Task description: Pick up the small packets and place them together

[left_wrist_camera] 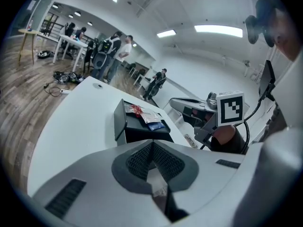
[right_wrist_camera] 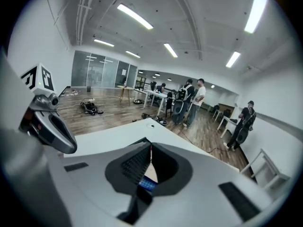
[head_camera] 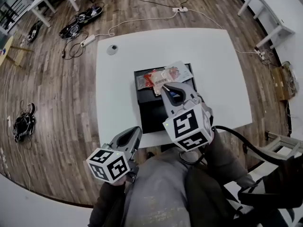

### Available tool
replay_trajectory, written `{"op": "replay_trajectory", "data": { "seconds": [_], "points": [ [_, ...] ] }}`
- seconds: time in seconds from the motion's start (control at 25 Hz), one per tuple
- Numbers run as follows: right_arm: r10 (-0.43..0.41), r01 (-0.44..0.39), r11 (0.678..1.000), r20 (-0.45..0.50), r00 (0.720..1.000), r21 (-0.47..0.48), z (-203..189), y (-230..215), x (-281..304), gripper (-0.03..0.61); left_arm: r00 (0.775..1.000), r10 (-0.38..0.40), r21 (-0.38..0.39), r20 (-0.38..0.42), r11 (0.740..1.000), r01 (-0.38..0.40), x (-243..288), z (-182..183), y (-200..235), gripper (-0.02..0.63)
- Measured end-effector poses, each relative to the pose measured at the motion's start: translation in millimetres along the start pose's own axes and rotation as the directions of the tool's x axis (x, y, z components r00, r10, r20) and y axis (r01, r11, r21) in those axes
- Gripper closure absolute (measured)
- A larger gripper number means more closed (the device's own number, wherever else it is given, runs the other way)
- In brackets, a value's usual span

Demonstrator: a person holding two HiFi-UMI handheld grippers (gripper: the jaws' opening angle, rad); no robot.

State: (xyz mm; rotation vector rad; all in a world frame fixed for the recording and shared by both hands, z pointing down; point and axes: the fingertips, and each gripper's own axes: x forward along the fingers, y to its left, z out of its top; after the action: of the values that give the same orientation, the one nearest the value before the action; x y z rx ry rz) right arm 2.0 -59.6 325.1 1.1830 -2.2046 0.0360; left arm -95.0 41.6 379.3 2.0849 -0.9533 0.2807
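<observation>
— Where's the pile?
— The packets [head_camera: 161, 76] lie atop the black box [head_camera: 151, 111], frame centre in the head view. My right gripper [head_camera: 166, 88] sits just below them, jaws pinched on a thin blue-printed packet [right_wrist_camera: 147, 183].
— Left?
— My left gripper [head_camera: 136, 131], jaws together, hangs lower left, well apart. The right's nearer; the pile lies up-frame.

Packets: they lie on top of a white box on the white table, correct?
No. The box is black, not white; the head view shows it. The packets do lie on top of it, on the white table.
</observation>
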Motion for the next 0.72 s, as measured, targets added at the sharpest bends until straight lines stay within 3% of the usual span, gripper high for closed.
{"op": "replay_trajectory", "data": {
  "seconds": [0.16,0.32,0.56,0.72],
  "points": [
    [-0.039,0.032,0.994,0.065,0.997,0.102,16,6,-50,0.574,0.999,-0.037,0.091,0.034,0.995,0.034,-23,15,-33,0.621],
    [-0.012,-0.021,0.963,0.118,0.993,0.27,-1,42,-87,0.574,0.994,-0.039,0.199,0.099,0.98,0.018,-46,7,-58,0.621],
    [-0.058,-0.018,0.926,0.189,0.98,0.376,-14,67,-147,0.574,0.987,-0.065,0.287,0.148,0.958,0.02,-67,-16,-91,0.621],
    [-0.043,-0.079,0.902,0.271,0.962,0.425,-18,69,-186,0.574,0.975,-0.046,0.33,0.217,0.944,-0.028,-73,-19,-123,0.621]
  ]
}}
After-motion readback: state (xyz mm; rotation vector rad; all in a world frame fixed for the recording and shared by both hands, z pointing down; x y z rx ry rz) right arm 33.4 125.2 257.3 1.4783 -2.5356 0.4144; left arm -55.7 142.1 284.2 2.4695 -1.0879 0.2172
